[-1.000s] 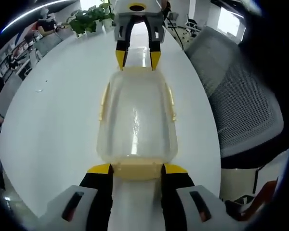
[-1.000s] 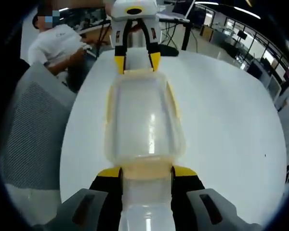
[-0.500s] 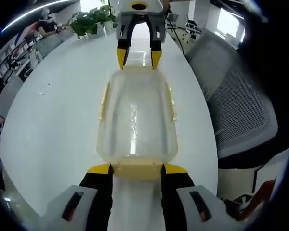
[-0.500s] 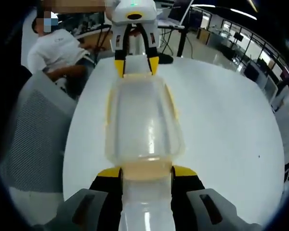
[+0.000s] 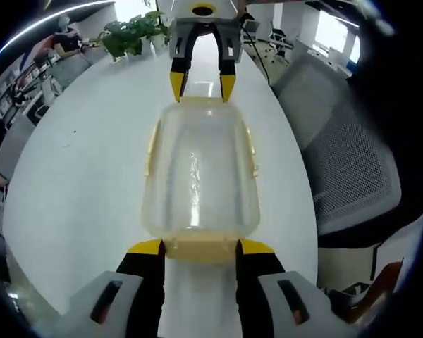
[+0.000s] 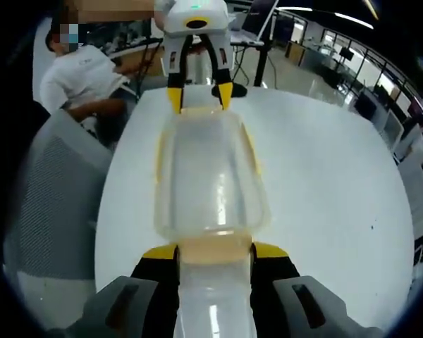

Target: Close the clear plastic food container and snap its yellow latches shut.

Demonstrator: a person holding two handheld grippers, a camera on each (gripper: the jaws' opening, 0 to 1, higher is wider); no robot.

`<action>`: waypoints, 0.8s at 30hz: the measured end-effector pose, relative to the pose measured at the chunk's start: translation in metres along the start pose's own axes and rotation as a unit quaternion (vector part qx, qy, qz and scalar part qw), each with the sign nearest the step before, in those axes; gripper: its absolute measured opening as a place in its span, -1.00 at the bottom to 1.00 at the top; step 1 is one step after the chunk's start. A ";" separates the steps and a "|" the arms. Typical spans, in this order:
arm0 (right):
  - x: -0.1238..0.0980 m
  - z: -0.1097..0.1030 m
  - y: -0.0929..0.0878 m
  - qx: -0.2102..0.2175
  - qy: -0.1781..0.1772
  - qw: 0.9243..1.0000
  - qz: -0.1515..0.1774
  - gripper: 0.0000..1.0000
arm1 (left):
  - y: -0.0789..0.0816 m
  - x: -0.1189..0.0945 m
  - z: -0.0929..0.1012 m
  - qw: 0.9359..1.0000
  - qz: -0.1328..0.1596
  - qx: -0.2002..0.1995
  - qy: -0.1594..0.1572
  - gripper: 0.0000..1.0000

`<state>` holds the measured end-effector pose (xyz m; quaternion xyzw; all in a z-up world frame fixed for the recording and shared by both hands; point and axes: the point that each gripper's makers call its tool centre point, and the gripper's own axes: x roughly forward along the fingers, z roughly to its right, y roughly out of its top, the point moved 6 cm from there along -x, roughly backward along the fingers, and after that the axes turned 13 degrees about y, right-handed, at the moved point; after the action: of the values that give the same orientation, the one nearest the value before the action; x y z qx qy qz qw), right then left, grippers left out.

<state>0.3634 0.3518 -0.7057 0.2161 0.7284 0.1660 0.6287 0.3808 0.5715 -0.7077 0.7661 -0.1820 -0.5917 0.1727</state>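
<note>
In the left gripper view, the left claw (image 5: pixel 199 248) stands wide, its jaws flanking the near yellow latch (image 5: pixel 200 248) of the clear container (image 5: pixel 200 172) on the white table (image 5: pixel 84 162), probably to press it shut.

In the right gripper view, the right claw (image 6: pixel 214 252) brackets the opposite latch (image 6: pixel 214 249) likewise, jaws wide, steadying the container between them.

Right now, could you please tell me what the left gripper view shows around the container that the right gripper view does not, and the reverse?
The left gripper view alone has potted plants at the table's far end, with a grey mesh chair to the right of the container. The right gripper view alone has a seated person in a white shirt, with a mesh chair to the left. Both share the clear container on the white table, yellow latches at its ends, and the opposite gripper at the far end.
</note>
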 end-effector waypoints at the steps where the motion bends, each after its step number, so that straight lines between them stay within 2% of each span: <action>1: 0.000 0.000 0.000 0.000 0.000 1.000 0.000 -0.25 | 0.000 0.000 0.001 1.000 -0.001 -0.001 -0.001 -0.24; 13: -0.001 -0.002 0.000 -0.003 -0.001 1.000 -0.002 -0.25 | 0.001 -0.002 0.003 1.000 -0.001 -0.002 0.003 -0.24; 24: -0.008 -0.002 -0.015 -0.003 0.000 1.000 -0.010 -0.25 | 0.014 0.007 0.007 1.000 0.004 -0.010 0.001 -0.24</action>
<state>0.3607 0.3353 -0.7061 0.2069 0.7302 0.1616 0.6308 0.3748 0.5552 -0.7088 0.7640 -0.1790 -0.5922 0.1833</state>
